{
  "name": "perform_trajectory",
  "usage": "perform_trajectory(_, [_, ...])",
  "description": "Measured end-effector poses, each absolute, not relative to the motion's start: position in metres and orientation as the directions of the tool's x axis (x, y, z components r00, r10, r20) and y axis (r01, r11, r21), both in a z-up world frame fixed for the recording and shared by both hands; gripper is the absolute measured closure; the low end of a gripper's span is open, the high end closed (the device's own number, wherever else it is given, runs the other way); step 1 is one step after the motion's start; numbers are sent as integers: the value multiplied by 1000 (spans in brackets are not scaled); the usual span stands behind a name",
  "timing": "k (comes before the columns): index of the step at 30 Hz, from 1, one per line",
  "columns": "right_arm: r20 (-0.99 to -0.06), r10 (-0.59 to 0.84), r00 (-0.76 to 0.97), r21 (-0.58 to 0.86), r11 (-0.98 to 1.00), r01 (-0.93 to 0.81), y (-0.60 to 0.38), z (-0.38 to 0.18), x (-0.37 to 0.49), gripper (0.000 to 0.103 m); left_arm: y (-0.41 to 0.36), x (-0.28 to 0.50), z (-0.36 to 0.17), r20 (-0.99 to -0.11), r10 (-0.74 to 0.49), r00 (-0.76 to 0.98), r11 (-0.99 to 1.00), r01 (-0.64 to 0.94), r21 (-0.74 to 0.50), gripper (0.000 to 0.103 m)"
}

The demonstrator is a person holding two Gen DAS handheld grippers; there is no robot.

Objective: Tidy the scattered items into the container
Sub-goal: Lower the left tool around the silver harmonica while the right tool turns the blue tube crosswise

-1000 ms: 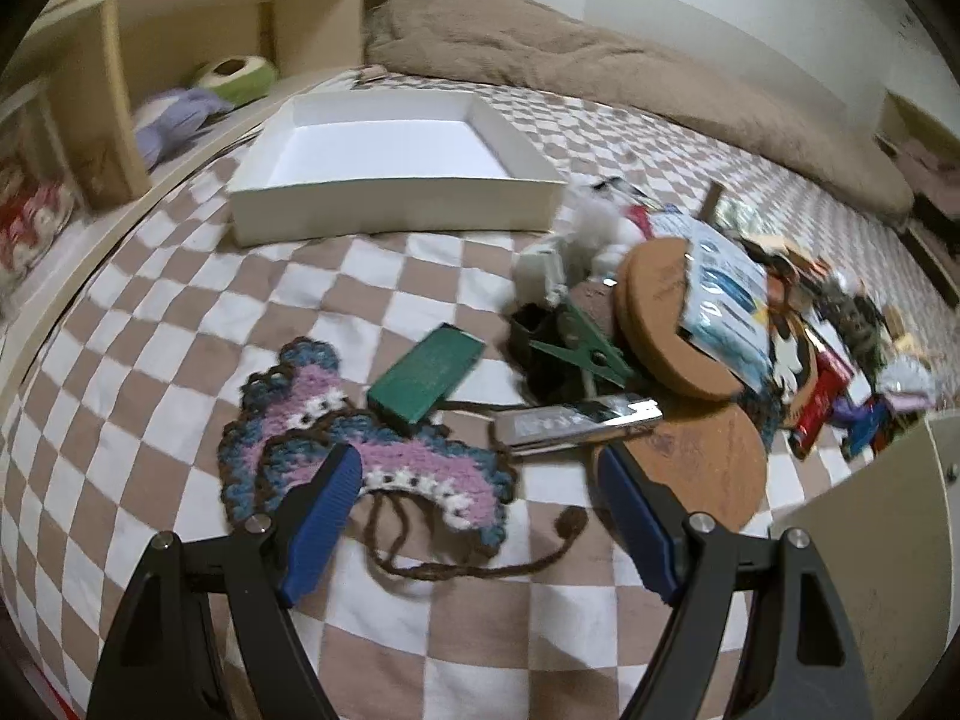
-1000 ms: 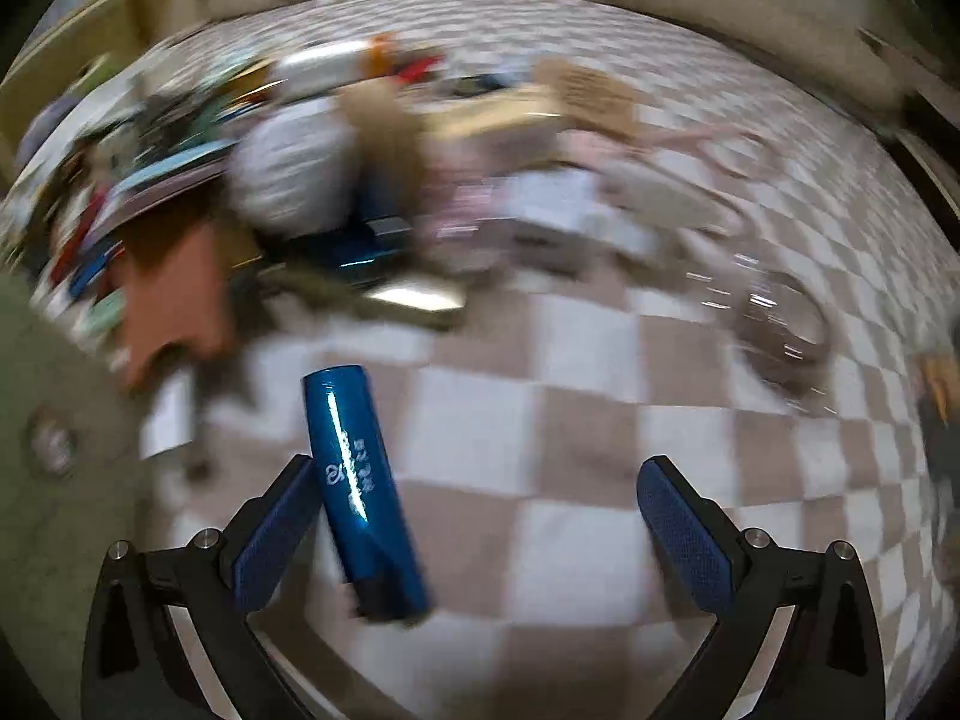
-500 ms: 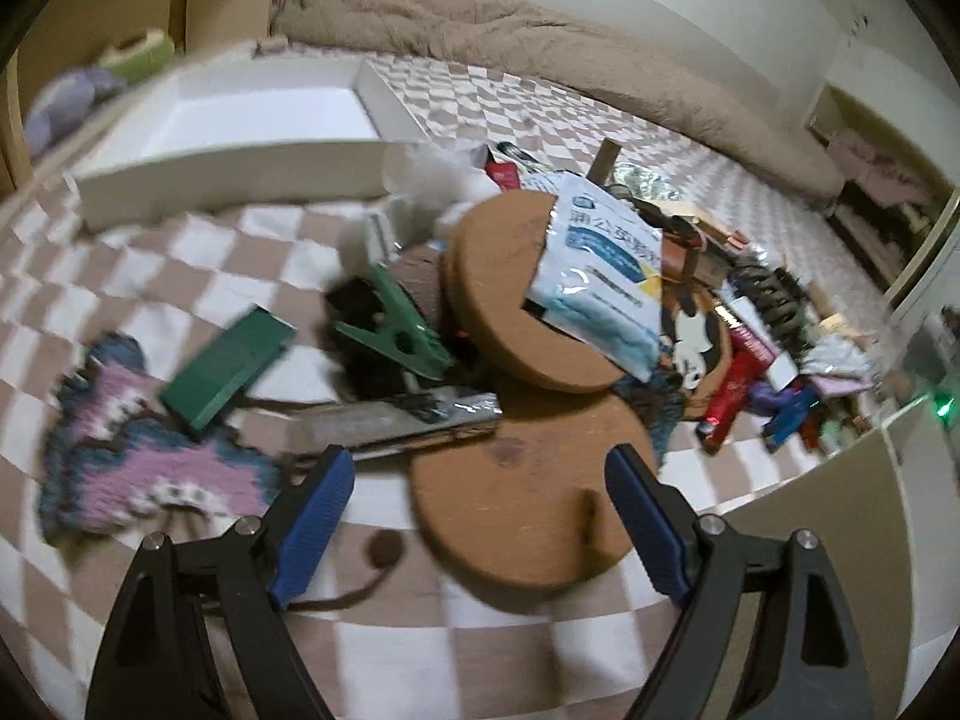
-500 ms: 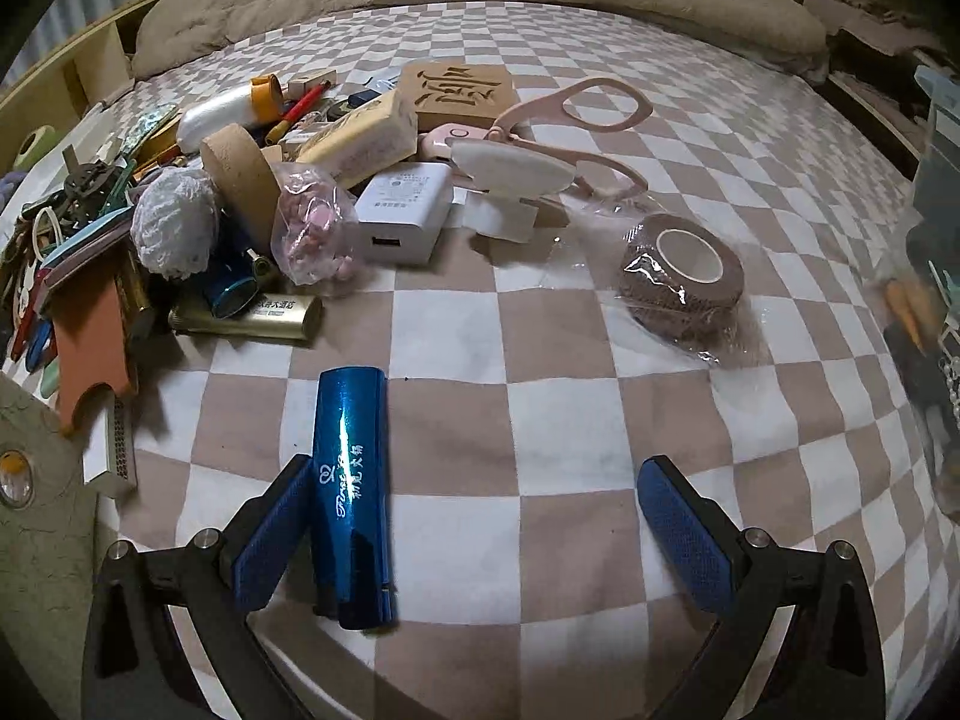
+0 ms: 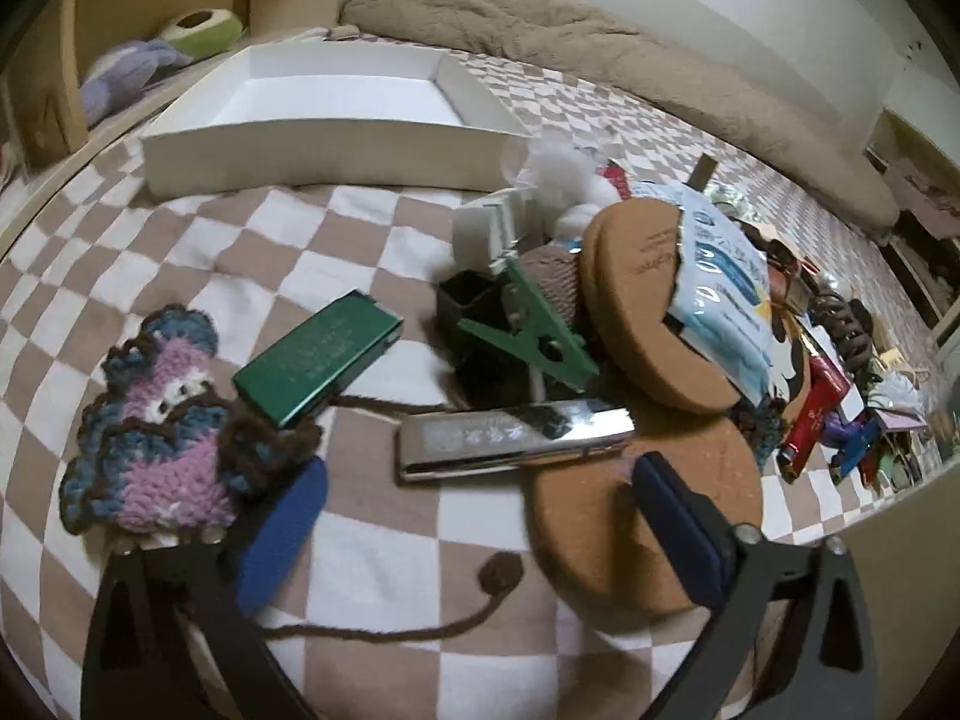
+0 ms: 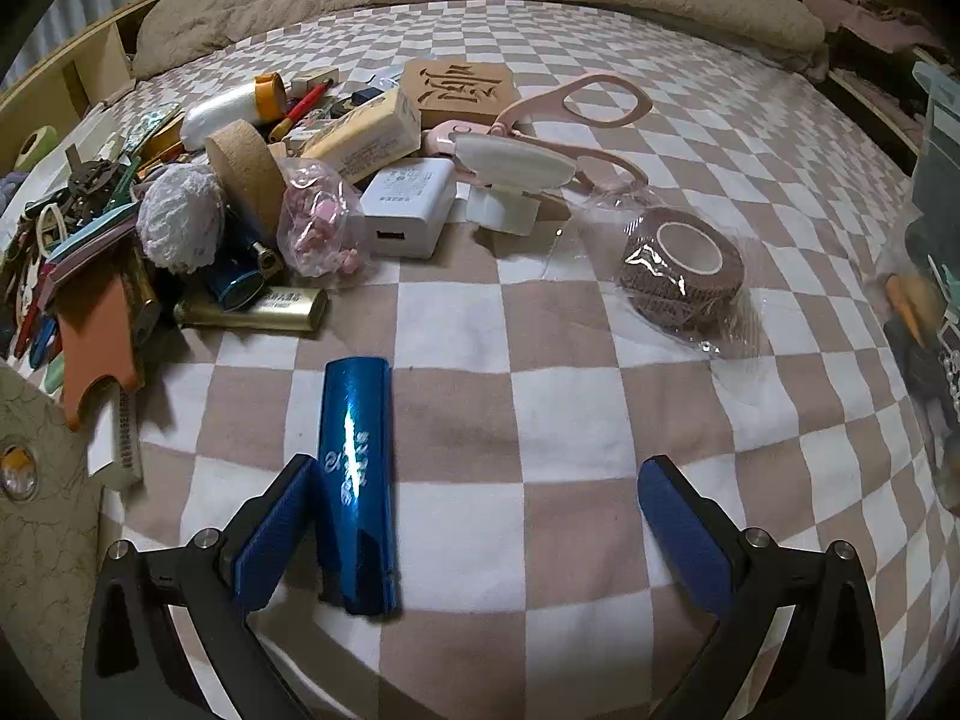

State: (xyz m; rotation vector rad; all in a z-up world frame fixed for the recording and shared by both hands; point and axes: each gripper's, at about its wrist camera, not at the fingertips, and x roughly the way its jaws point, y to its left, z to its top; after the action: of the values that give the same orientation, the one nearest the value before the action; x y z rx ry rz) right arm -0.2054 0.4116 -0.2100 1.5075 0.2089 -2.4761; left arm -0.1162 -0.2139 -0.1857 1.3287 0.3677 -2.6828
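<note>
In the left wrist view an empty white box (image 5: 324, 150) stands at the back of the checkered bed. My left gripper (image 5: 474, 522) is open and empty, low over the bed just before a silver metal case (image 5: 510, 438). A green case (image 5: 318, 357), a crocheted purple-blue piece (image 5: 150, 420), a green clip (image 5: 534, 336) and cork discs (image 5: 636, 516) lie around it. In the right wrist view my right gripper (image 6: 474, 528) is open; a shiny blue case (image 6: 357, 480) lies beside its left finger (image 6: 276, 528), inside the gap.
A pile of small items (image 6: 198, 210) fills the left of the right wrist view: a white charger (image 6: 408, 204), pink scissors (image 6: 576, 120), a gold case (image 6: 258, 309). A wrapped brown tape roll (image 6: 681, 264) lies right. A wooden shelf (image 5: 90, 30) stands beyond the box.
The left gripper swung right over the cork discs, then back left and closer to the silver case. The right gripper steadied and moved forward, so the blue case sits nearer its left finger.
</note>
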Motion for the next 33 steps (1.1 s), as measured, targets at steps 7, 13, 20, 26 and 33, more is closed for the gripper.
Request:
perform_trajectory(7, [-894,-176,-412,20,-935,355,394,-209,-204,0,-216,-128,-190,-805,-6,-594,-937,284,-203,0])
perform_trajectory(13, [-876,-248,-413,110,-937,330,372,-203,-217,0,-219,-128,-188,-803,-14,-596,-914,334,-231,7])
perform_trajectory(20, [-893,-146,-425,-1,-945,326,366,-207,-215,0,-221,-114,-185,-802,-14,-597,-922,318,-220,22])
perform_trajectory(26, [-897,-56,-439,-68,-963,262,400,-203,-213,0,-216,-107,-184,-811,-29,-584,-940,292,-176,22])
perform_trajectory(33, [-886,44,-462,-90,-993,78,462,-204,-232,0,-213,-92,-179,-841,-23,-540,-940,299,-166,22])
